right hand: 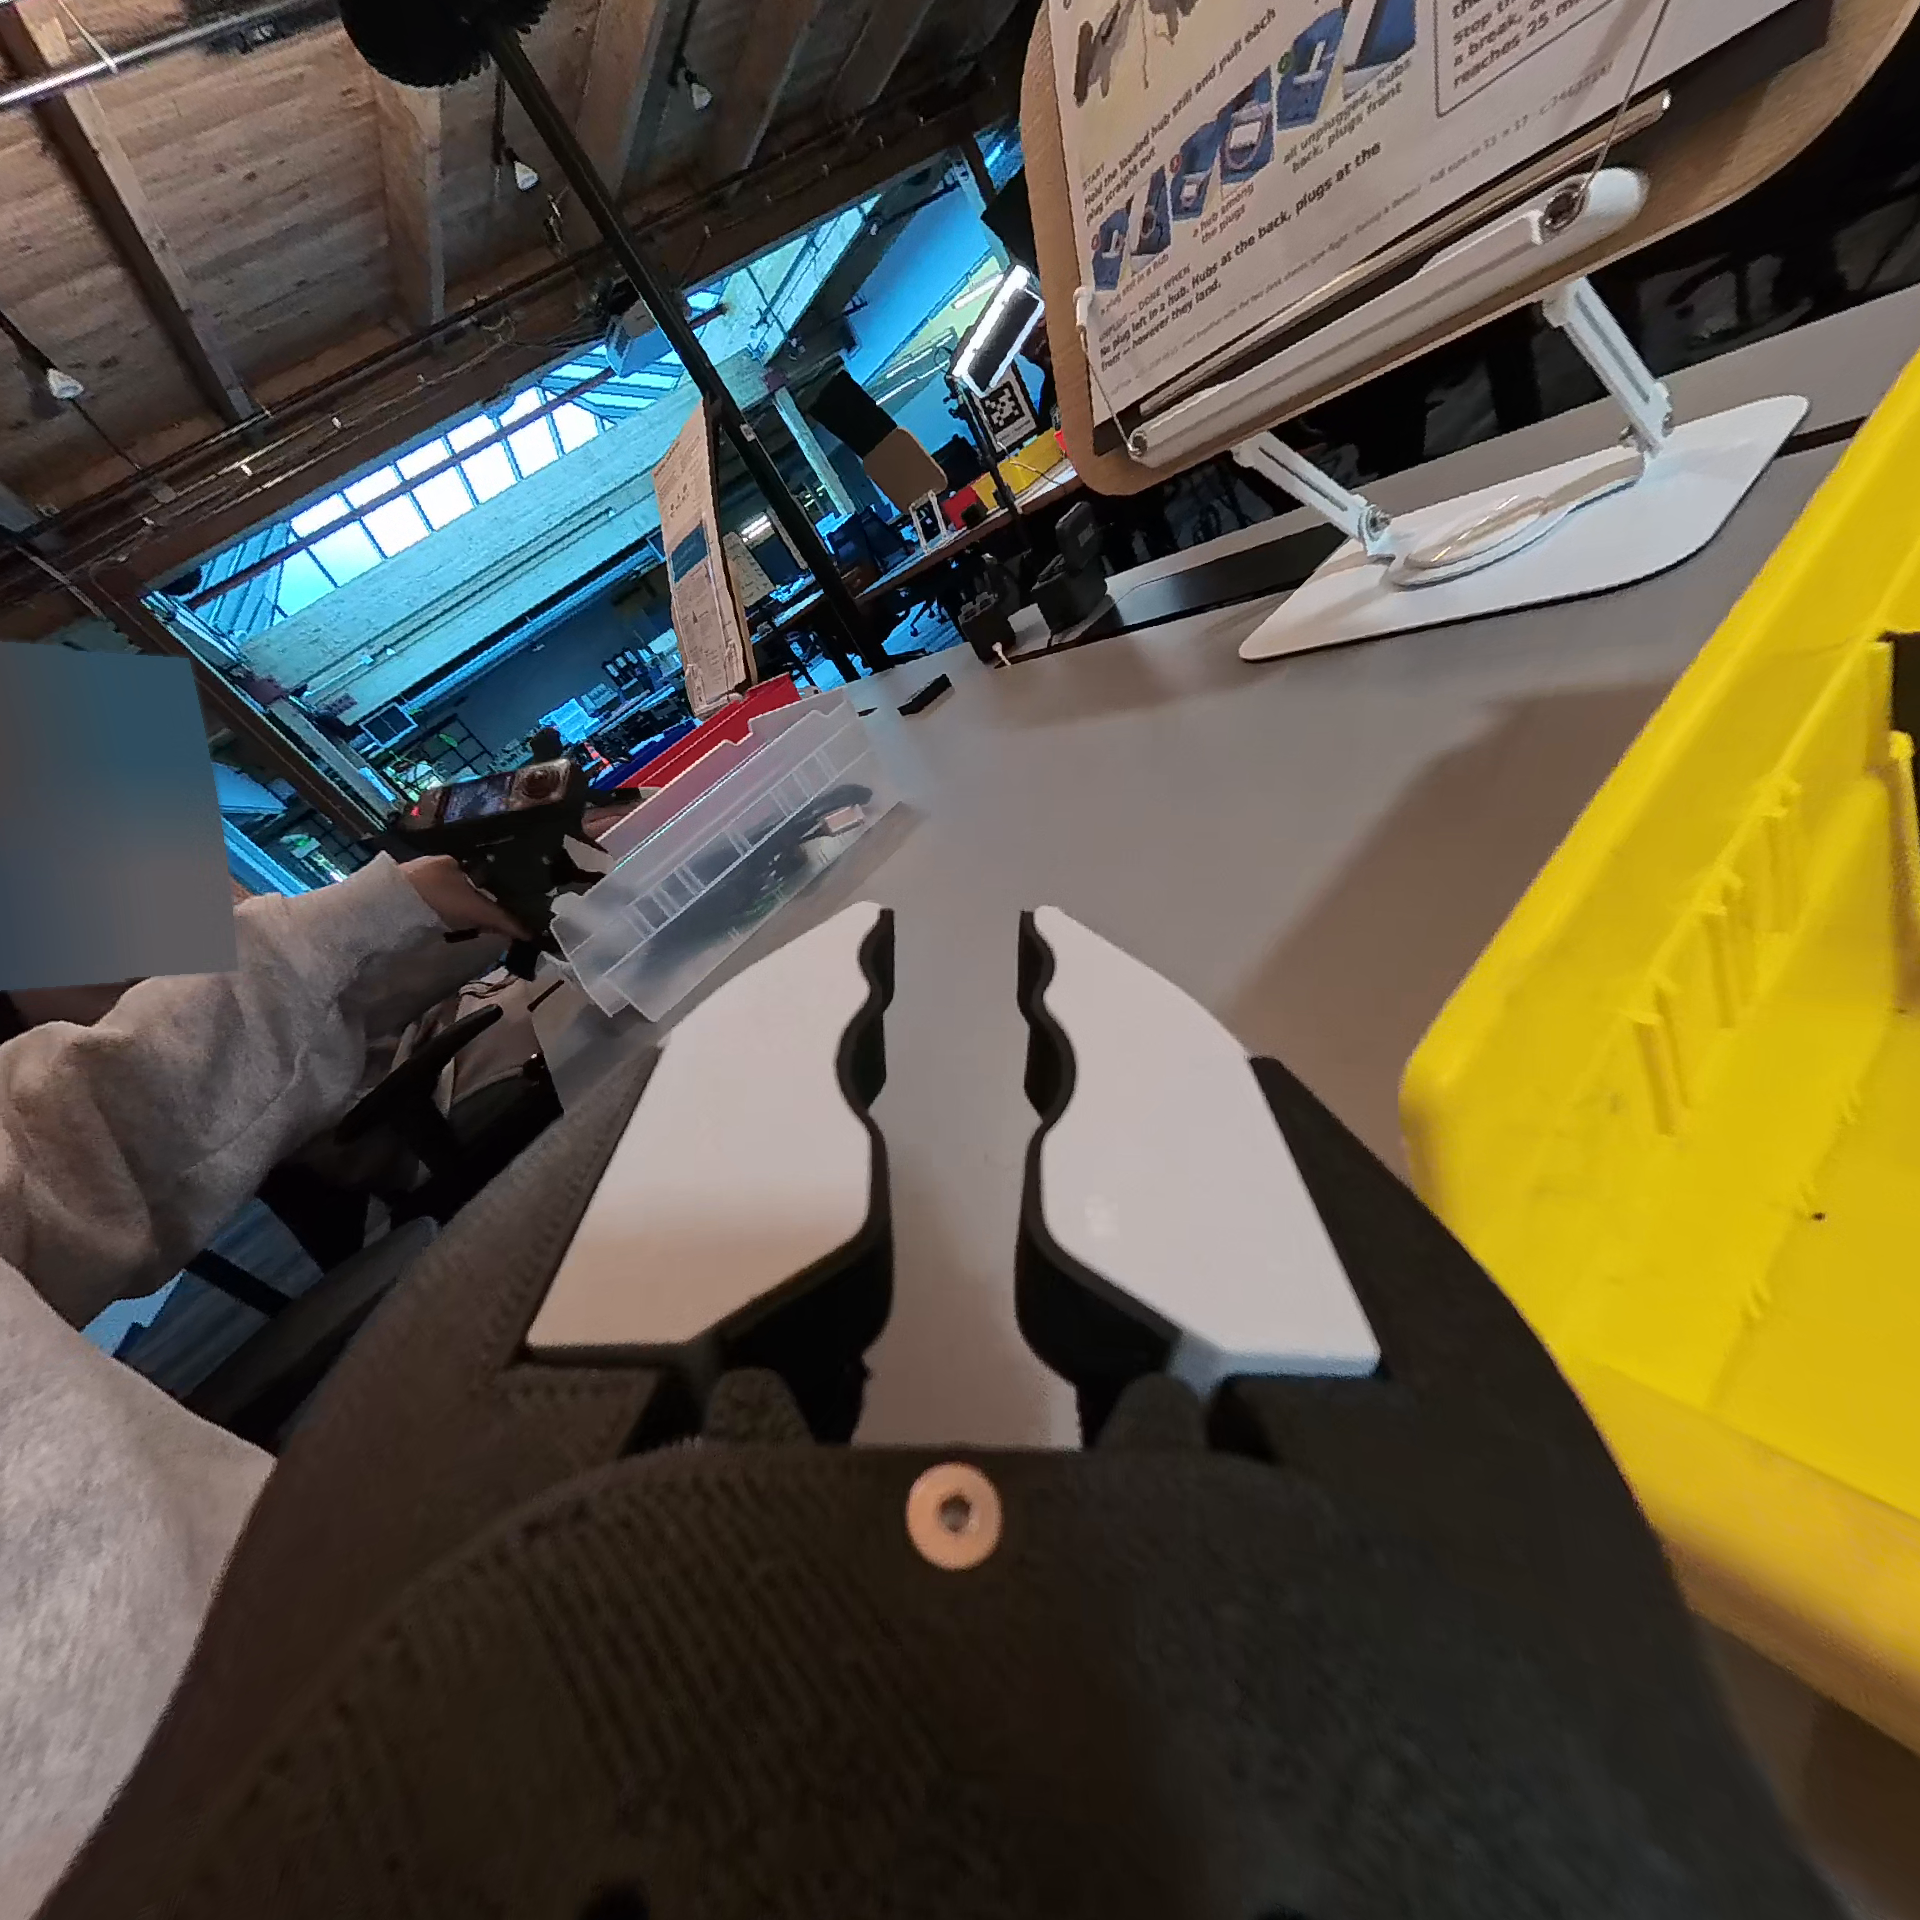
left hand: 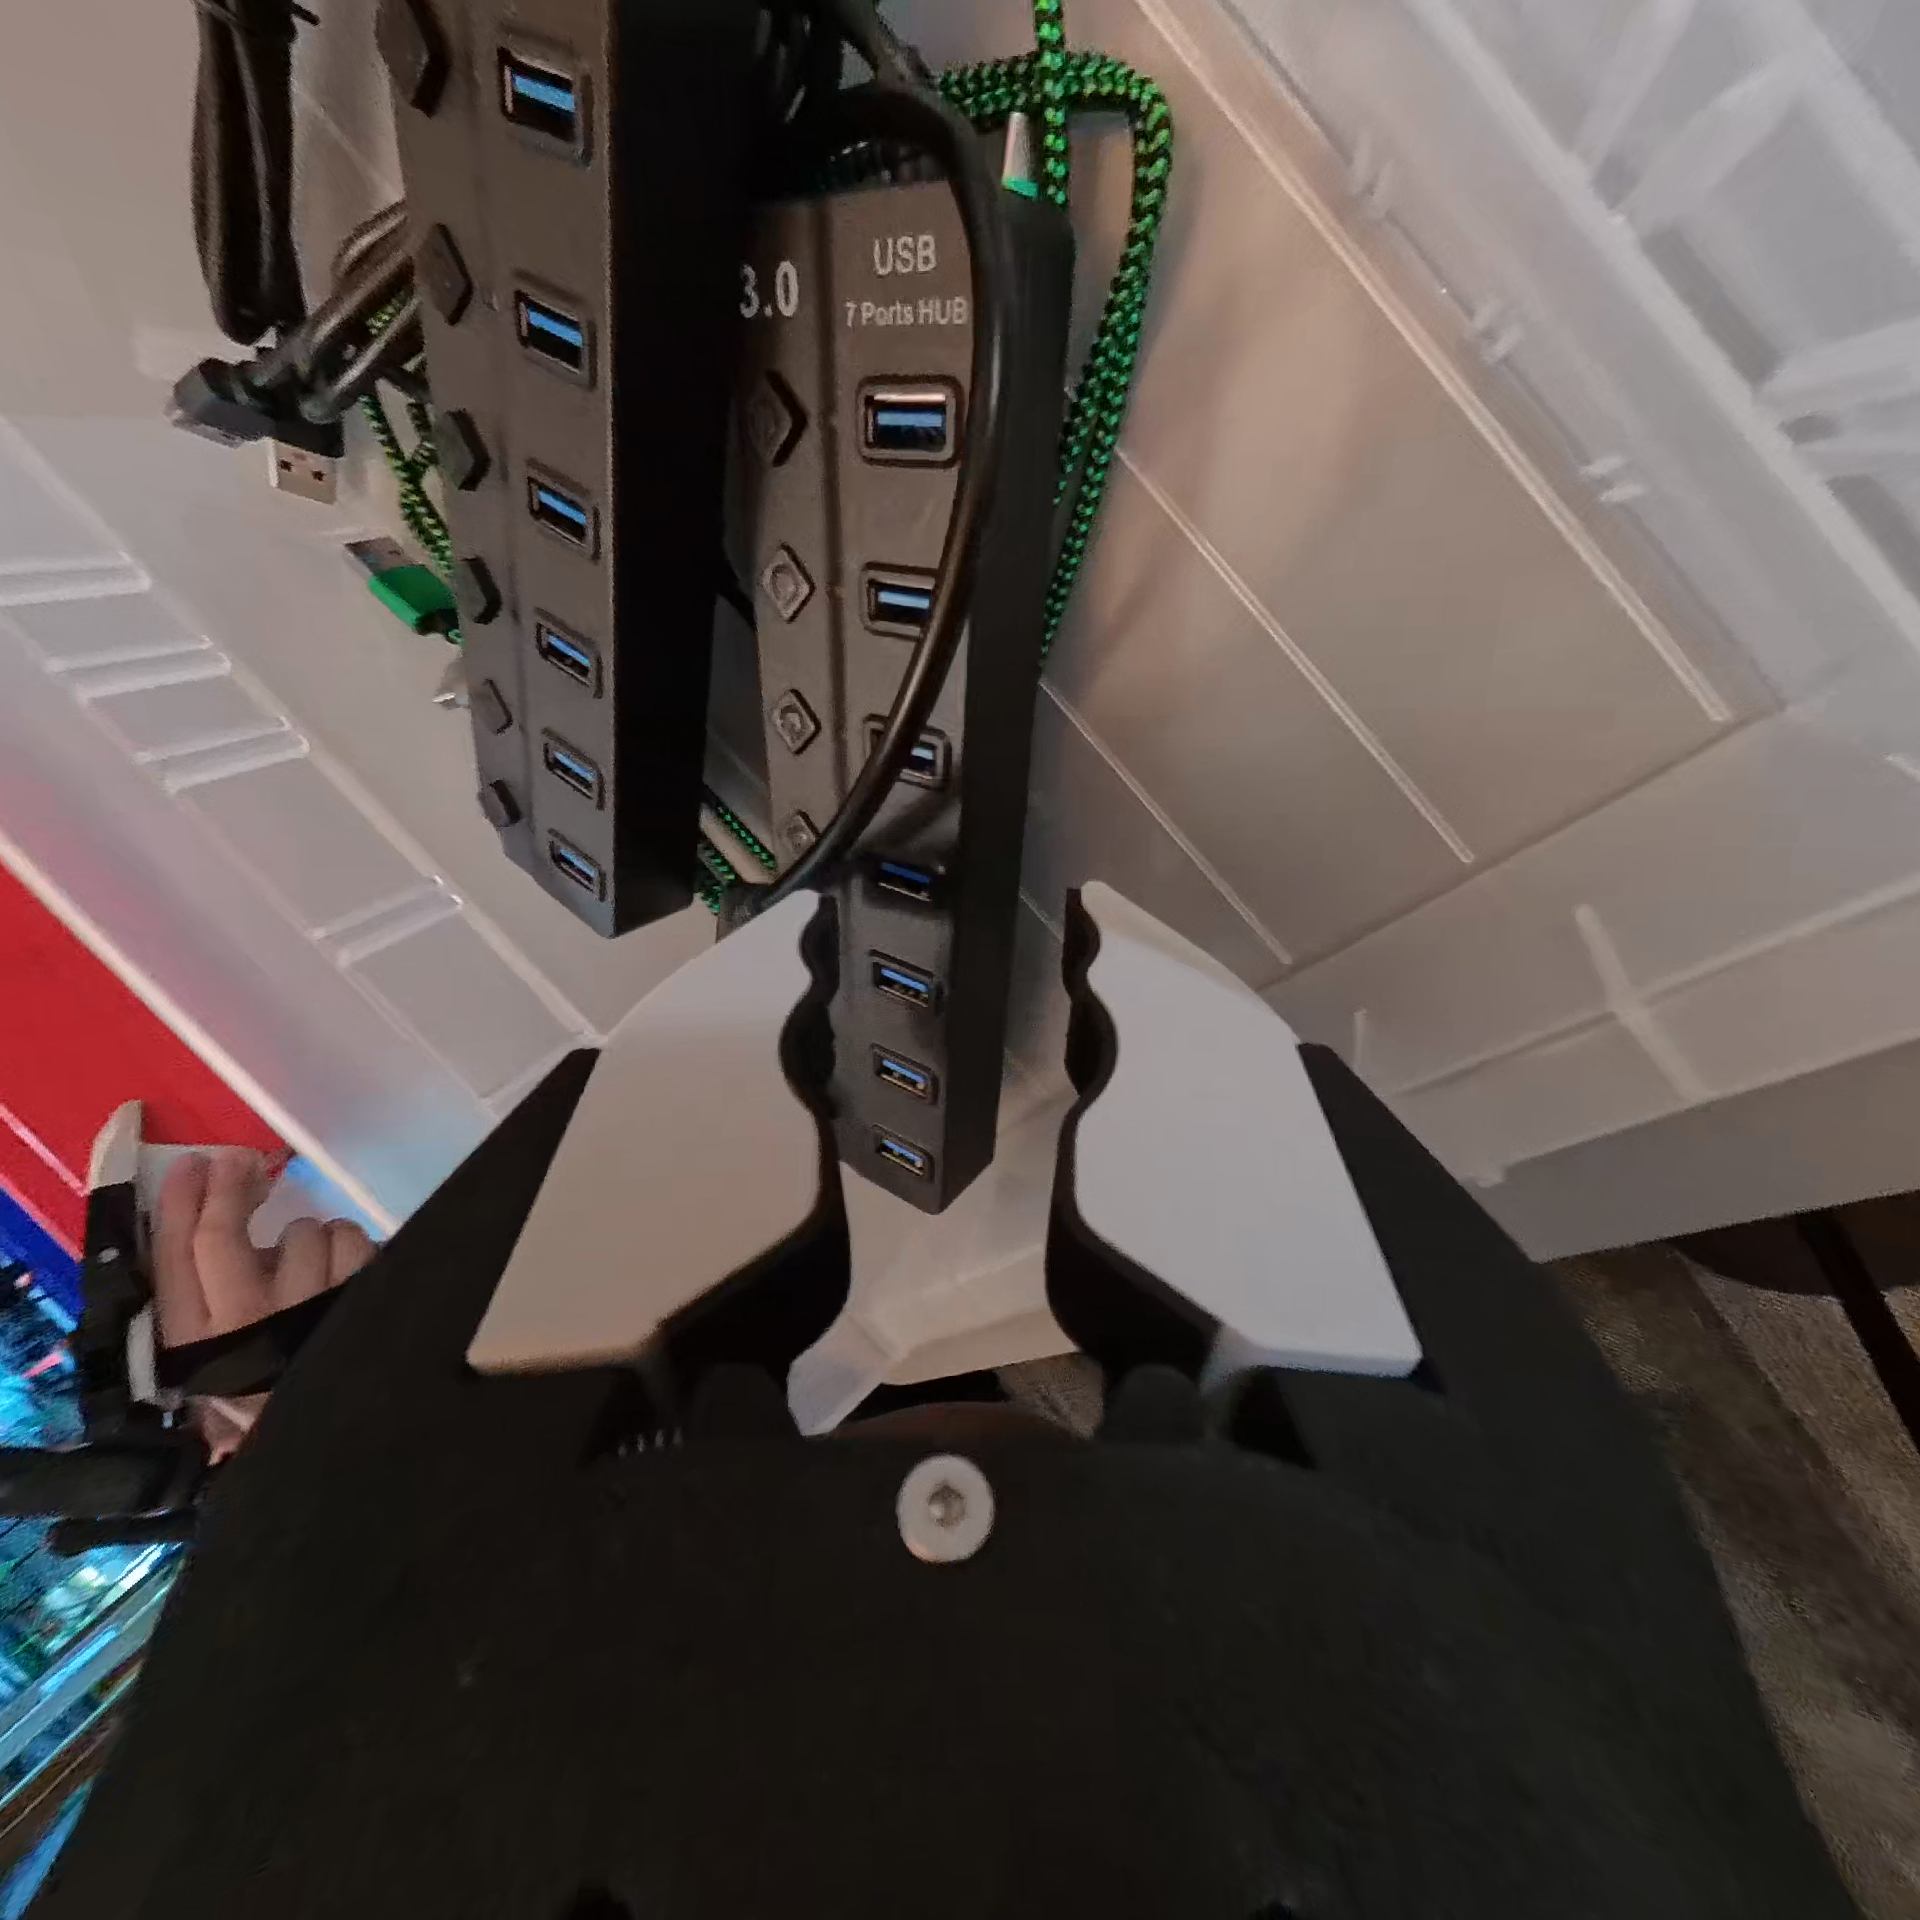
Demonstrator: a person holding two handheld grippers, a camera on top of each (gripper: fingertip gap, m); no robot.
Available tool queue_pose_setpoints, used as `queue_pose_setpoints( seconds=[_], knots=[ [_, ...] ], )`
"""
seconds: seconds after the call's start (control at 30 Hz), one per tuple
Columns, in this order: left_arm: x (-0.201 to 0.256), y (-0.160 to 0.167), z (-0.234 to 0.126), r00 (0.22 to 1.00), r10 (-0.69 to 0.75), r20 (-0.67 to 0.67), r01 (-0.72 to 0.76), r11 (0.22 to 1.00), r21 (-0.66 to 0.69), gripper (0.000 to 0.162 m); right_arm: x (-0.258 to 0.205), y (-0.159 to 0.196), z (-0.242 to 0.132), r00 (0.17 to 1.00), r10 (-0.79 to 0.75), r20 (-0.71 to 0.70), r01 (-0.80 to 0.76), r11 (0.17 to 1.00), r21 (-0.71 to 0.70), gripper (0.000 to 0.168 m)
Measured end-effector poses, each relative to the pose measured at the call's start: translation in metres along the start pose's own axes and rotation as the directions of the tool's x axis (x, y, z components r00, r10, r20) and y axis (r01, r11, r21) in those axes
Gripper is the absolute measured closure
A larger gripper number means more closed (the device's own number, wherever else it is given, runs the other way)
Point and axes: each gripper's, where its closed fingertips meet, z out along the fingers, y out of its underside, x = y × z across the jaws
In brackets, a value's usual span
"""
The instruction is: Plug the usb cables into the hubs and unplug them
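In the left wrist view two black USB hubs lie side by side in a clear plastic bin (left hand: 1351, 623): a left hub (left hand: 561, 520) and a right hub (left hand: 914, 1039), both with blue ports. My left gripper (left hand: 948, 914) is open, its jaws either side of the right hub's near end; the left pad is almost touching it and there is a gap on the right. A black cable (left hand: 977, 520) loops over this hub. A green braided cable (left hand: 1112, 343) lies beside it. My right gripper (right hand: 956, 920) is open and empty above the grey table (right hand: 1195, 831).
Loose plugs lie left of the hubs: a black one (left hand: 307, 473) and a green one (left hand: 400, 597). A yellow bin (right hand: 1662, 1143) stands close on the right gripper's right. The clear bin (right hand: 727, 831) and a stand with a printed sheet (right hand: 1455, 488) are farther off. A person's sleeve (right hand: 208, 1039) is at left. Spacing between my two grippers at the tips: around 60 centimetres. My right tips are about 55 centimetres from the left hub (left hand: 561, 520), my left tips only 7 centimetres.
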Motion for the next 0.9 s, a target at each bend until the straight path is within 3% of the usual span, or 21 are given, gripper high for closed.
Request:
queue_pose_setpoints(
  seconds=[0.03,0.3,0.57,0.73,0.9],
  knots=[
    [-0.002,-0.001,0.001,1.0,0.005,0.014,-0.006,1.0,0.002,0.116,0.0,0.0,0.0,1.0,0.006,0.001,-0.006,1.0,0.002,0.146],
    [-0.01,-0.004,0.019,0.993,0.086,0.075,-0.082,0.995,-0.051,0.107,0.002,-0.004,-0.003,0.999,0.033,0.0,-0.033,0.999,0.024,0.146],
    [-0.016,-0.004,0.018,0.964,0.163,0.212,-0.158,0.987,-0.042,0.12,0.005,-0.005,-0.005,0.997,0.072,0.005,-0.072,0.997,0.034,0.146],
    [-0.029,-0.014,-0.008,0.951,0.118,0.284,-0.14,0.988,0.059,0.132,0.006,-0.006,-0.006,0.996,0.085,0.004,-0.085,0.995,0.046,0.146],
    [-0.032,-0.028,-0.053,0.971,0.096,0.221,-0.147,0.963,0.226,0.135,0.005,-0.006,-0.005,0.996,0.092,0.007,-0.092,0.995,0.048,0.146]
  ],
)
